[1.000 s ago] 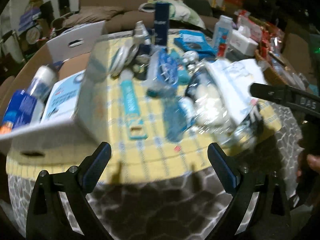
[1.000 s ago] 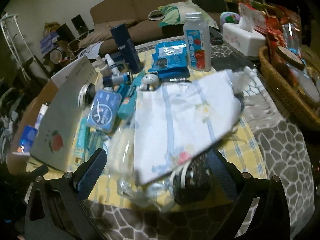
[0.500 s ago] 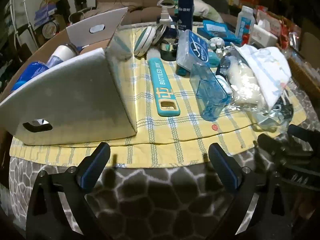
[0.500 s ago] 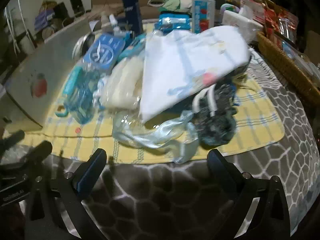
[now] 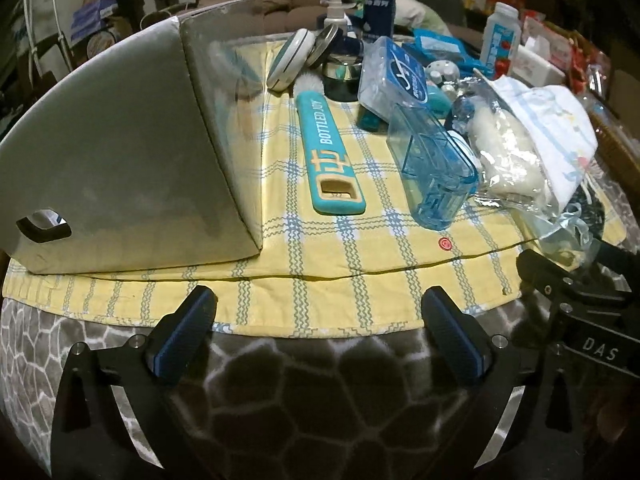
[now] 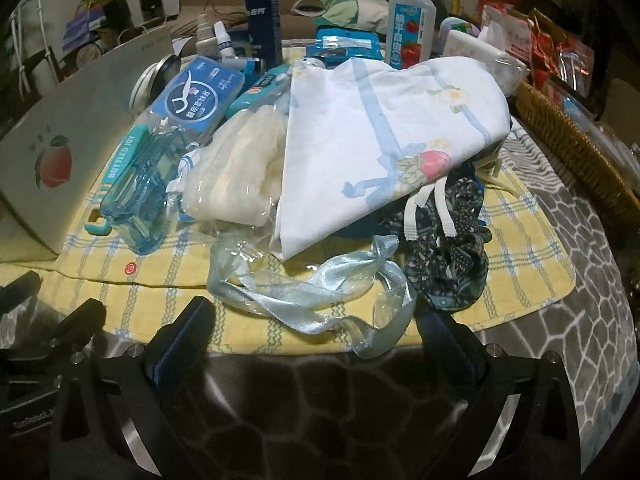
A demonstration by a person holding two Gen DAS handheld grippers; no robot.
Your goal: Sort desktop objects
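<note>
Two hand-held grippers sit low at the near edge of the bench, both level and facing the clutter. The left hand-held gripper (image 5: 318, 328) has its jaws wide apart, nothing between them, tips over the hem of the yellow plaid cloth (image 5: 280, 248). The right hand-held gripper (image 6: 314, 336) is spread just as wide and empty too, with a pale blue ribbon (image 6: 320, 292) trailing down between its fingers without being pinched. In the left view the right tool shows at the side with "DAS" on its body.

Straight ahead of the left one lies the teal opener (image 5: 330, 152), lettered "BOTTLED JOY", flat on the cloth, long axis running away from the camera, its cut-out end nearest and a white tuft at the far end. Just right of it a clear blue case (image 5: 434, 168) lies lengthwise, tilted the same way. On the left stands a grey box (image 5: 120, 160); the right view shows a peach printed on its side.

Ahead of the right one, a folded white cloth (image 6: 380, 132) with blue stripes and a strawberry rests on the pile, a dark patterned scrunchie (image 6: 452, 256) beside it. Farther back stand a floss-pick box (image 6: 200, 98), a dark blue can (image 6: 262, 16) and a white bottle (image 6: 410, 26) with a red-fruit label.
</note>
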